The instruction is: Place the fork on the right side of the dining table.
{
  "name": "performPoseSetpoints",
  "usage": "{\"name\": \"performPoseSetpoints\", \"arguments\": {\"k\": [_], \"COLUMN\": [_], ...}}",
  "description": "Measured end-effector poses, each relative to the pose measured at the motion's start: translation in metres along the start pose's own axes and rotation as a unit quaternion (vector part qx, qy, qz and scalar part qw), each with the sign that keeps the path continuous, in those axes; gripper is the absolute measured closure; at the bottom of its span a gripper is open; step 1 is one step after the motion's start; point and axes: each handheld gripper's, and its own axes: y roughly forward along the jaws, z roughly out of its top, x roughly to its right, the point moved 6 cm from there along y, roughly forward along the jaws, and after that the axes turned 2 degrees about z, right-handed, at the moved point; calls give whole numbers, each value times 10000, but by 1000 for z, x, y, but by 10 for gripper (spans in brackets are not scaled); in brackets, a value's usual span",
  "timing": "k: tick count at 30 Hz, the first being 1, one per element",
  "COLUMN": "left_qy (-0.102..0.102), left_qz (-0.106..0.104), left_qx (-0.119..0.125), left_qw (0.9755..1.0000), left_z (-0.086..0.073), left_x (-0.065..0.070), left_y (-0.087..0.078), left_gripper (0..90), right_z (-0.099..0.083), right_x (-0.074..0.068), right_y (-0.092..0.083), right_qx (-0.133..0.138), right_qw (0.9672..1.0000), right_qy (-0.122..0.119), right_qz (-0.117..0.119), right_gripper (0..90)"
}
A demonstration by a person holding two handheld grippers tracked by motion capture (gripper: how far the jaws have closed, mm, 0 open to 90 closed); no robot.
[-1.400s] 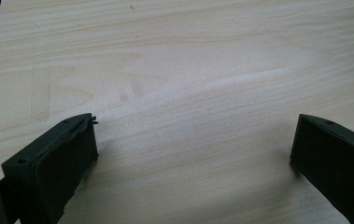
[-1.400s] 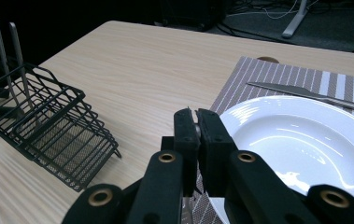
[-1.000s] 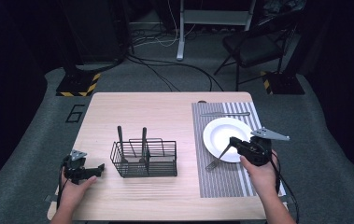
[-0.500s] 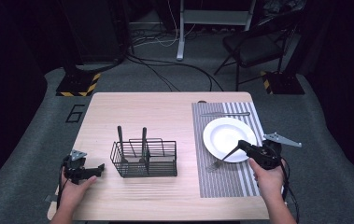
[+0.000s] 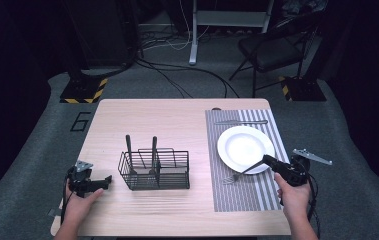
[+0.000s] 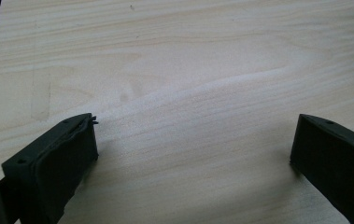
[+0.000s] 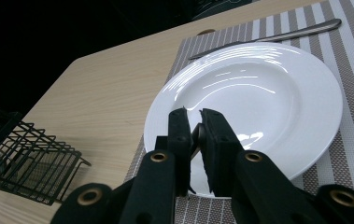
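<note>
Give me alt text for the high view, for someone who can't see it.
The right gripper holds a fork by its handle, tines on the striped placemat beside a white plate. A black wire caddy stands mid-table; the left gripper rests open near the table's left edge.

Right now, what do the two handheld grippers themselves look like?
Both are black. The left gripper carries a grey plate on top; its jaws are blocky, matte wedges. The right gripper has slim jaws with brass-ringed holes, a grey three-cornered plate beside it and a black cable trailing back. No sleeves visible.
</note>
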Motion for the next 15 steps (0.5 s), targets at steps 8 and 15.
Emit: {"name": "performPoseSetpoints", "arguments": {"k": [8, 15], "left_qy": [10, 7], "left_qz": [7, 6], "left_qx": [-1, 3], "left_qw": [10000, 10000], "left_z": [0, 0], "left_x": [0, 0], "left_y": [0, 0], "left_gripper": [4, 4], "right_z": [-9, -16], "right_x": [13, 25], "right_y": [-1, -1], "right_qx": [13, 50], "right_qw": [9994, 9973], "right_qy": [347, 732], "right_qz": [-15, 31], "right_gripper": [809, 807]}}
